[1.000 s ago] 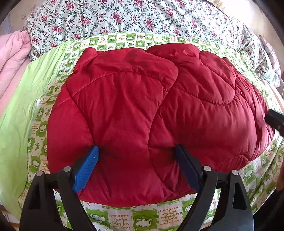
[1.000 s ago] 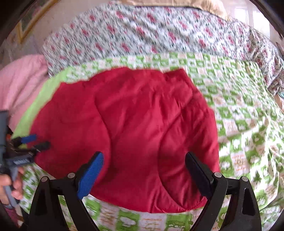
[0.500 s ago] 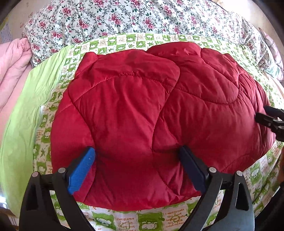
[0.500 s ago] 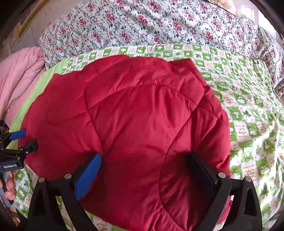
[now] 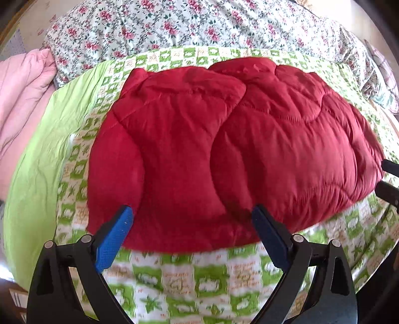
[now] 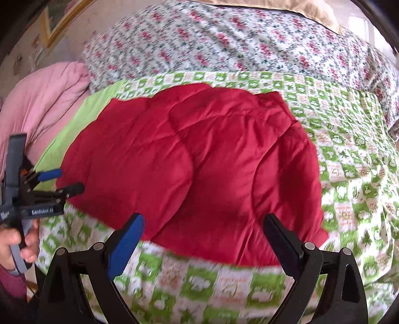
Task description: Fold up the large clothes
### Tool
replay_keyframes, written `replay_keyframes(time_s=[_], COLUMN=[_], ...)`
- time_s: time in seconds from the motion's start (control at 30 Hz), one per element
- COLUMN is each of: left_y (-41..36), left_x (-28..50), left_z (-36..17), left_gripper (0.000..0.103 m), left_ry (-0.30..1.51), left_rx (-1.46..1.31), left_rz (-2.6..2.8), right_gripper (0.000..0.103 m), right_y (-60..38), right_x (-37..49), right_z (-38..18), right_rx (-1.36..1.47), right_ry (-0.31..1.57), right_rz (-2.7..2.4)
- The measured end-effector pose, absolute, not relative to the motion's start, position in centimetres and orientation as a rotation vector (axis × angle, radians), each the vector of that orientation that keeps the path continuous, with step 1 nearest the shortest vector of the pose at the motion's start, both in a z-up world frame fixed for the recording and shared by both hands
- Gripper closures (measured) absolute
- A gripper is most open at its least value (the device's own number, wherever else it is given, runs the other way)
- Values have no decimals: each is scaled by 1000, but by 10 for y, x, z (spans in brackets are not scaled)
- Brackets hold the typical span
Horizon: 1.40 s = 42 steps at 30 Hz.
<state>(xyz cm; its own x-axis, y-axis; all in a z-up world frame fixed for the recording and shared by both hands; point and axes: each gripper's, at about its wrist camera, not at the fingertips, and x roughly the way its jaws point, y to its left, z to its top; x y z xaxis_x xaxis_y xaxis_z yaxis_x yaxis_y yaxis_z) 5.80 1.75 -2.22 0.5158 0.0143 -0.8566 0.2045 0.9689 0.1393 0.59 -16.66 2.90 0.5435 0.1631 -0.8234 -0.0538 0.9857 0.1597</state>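
Observation:
A red quilted jacket [image 5: 224, 149] lies folded into a puffy bundle on the green-and-white patterned sheet [image 5: 199, 279]. My left gripper [image 5: 194, 219] stands open, its fingertips just over the jacket's near hem, gripping nothing. In the right wrist view the same jacket [image 6: 194, 162] lies ahead, and my right gripper [image 6: 204, 220] is open at its near edge with only fabric below. The left gripper [image 6: 66, 180] shows there at the jacket's left side, open, held by a hand [image 6: 15, 244]. The right gripper's tips [image 5: 389, 179] peek in at the left view's right edge.
A floral quilt [image 5: 199, 27] is bunched along the far side of the bed. A pink blanket [image 5: 22, 94] lies at the left beside a plain lime-green strip of sheet [image 5: 37, 162]. A framed picture [image 6: 57, 22] hangs on the wall behind.
Both grippers have drawn back from the jacket toward the near edge of the bed. More patterned sheet now shows in front of them. The jacket has stayed in place.

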Motion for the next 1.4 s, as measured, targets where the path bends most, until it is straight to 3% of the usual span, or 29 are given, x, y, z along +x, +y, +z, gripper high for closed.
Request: replay_keyframes(time_s=[0.6, 0.7, 1.4], left_y=[29, 24, 3], left_x=[-4, -6, 30], left_z=[28, 41, 44], left_gripper=[6, 1, 0], left_ry=[902, 881, 888], left_rx=[331, 354, 390], left_rz=[-94, -111, -107], right_gripper=[4, 2, 1], right_y=[-141, -137, -140], right_x=[-40, -39, -5], right_z=[46, 59, 73], right_rx=[15, -11, -52], right_ry=[1023, 1016, 1059], right_rz=[222, 237, 256])
